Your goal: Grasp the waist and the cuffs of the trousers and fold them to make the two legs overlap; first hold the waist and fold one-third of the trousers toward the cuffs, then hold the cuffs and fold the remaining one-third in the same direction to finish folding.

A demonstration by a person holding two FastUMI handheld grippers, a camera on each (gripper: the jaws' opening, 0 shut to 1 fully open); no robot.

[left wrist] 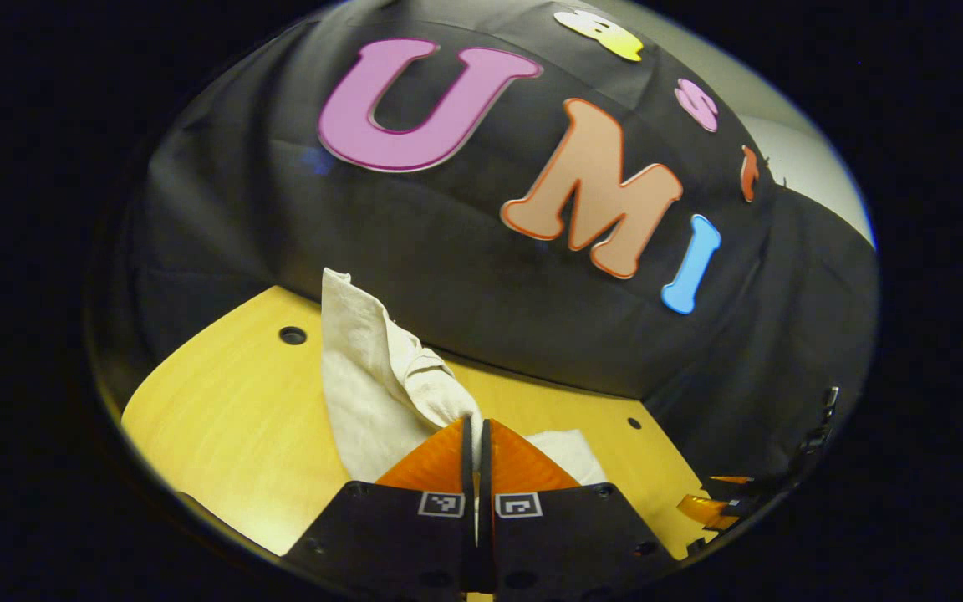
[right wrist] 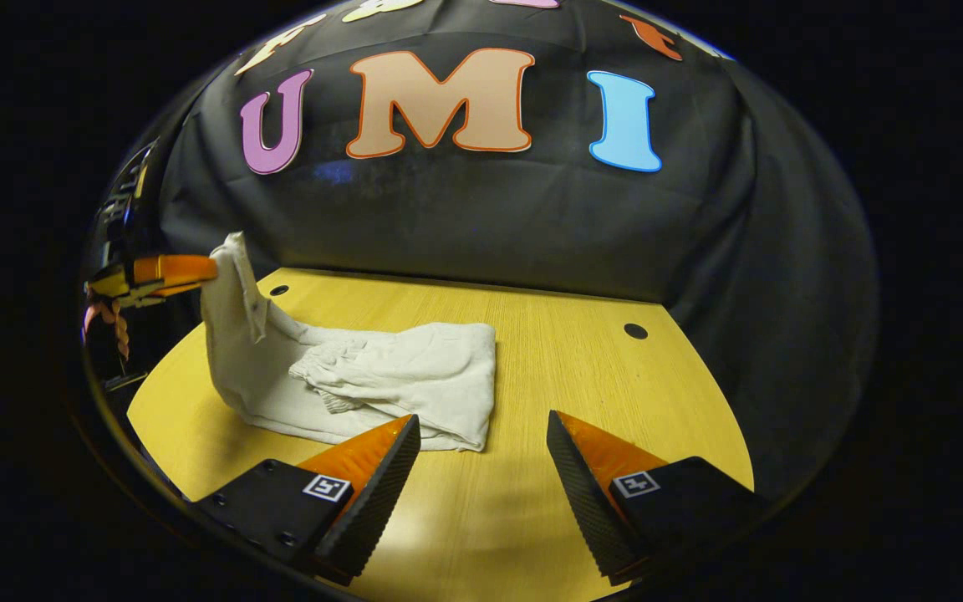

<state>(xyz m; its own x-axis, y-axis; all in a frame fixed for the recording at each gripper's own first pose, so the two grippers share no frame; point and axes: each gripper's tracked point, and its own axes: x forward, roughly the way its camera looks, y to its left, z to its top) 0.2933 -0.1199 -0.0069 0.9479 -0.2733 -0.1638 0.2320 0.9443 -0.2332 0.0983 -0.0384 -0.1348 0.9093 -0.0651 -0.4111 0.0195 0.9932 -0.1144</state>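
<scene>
One end of the trousers [right wrist: 381,380] is pinched and lifted by the left gripper [left wrist: 476,435]; the right gripper [right wrist: 481,456], fingers spread, should take the far corner so the fold lands square.

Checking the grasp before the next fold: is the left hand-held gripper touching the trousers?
Touching. In the left gripper view the left hand-held gripper is closed on the trousers; the right gripper view shows one end lifted off the table.

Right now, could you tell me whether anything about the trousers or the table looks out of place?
Nothing is spilled or damaged. The trousers lie bunched and wrinkled on the table, not flat. One end is lifted, pinched in the left gripper, while the right gripper hovers open and empty above the table.
</scene>
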